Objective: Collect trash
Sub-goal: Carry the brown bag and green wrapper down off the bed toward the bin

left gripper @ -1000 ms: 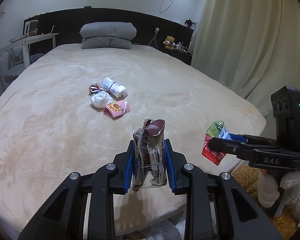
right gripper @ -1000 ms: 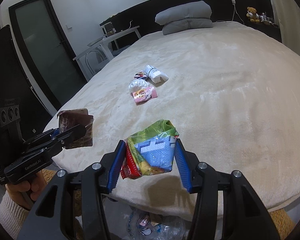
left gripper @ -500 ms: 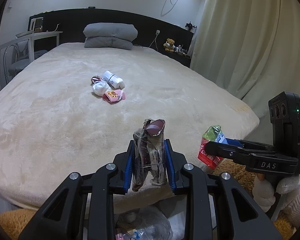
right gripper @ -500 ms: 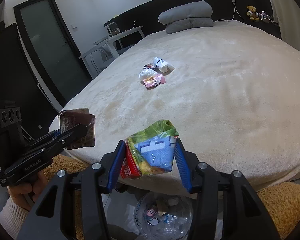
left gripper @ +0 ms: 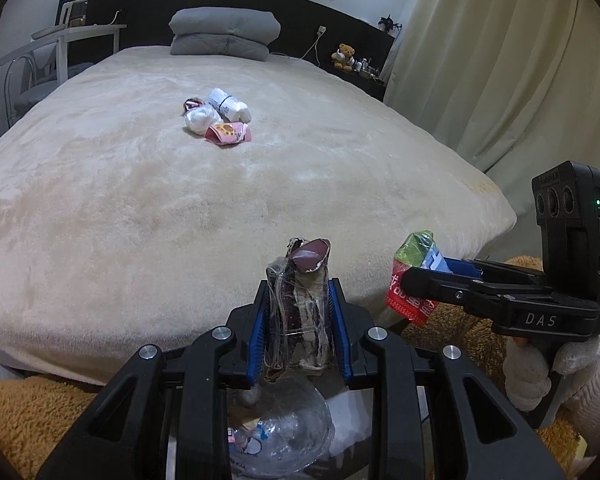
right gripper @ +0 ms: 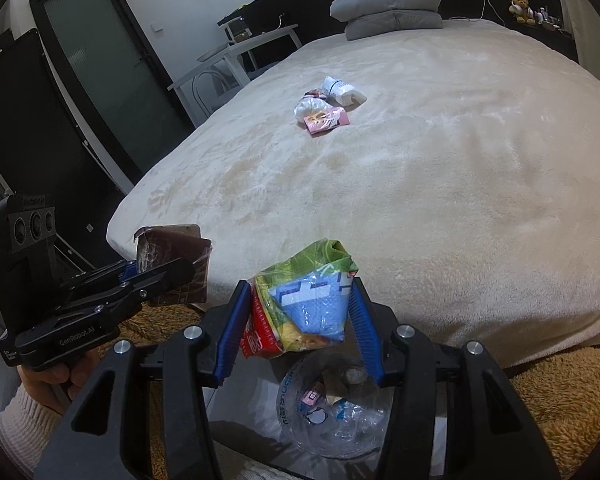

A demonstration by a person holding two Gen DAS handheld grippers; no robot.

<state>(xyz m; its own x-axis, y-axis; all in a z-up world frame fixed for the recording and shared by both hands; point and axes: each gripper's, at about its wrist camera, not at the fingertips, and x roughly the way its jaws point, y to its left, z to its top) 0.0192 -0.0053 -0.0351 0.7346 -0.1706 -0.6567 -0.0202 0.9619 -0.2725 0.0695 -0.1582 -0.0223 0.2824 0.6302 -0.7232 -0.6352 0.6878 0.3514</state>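
We hold a piece of trash in each claw, both poised past the foot of the bed (left gripper: 180,240) and above a clear plastic bag (right gripper: 332,412) that sits on the floor below. The left claw (left gripper: 298,316) is clamped on a brown wrapper (left gripper: 298,304), pinched flat between the blue pads so it stands upright and cannot slip. The right claw (right gripper: 298,320) is clamped on a crumpled green, blue and red snack packet (right gripper: 304,300); its pads stand a little wider because the packet is puffed with air. Both claws tilt downward, which we judge puts each piece over the bag's mouth so a release would drop it in (the bag already holds several scraps, though we cannot tell what each one is).

The rest of the task's trash lies together mid-bed, well apart from us: a white roll (left gripper: 228,105), a crumpled white bag (left gripper: 199,119), a pink wrapper (left gripper: 228,135) and a small dark-striped scrap (left gripper: 192,103) behind them, all touching or just beside one another. We judge that letting go of both pieces comes next, then a return for that cluster. A light packet may miss the opening.
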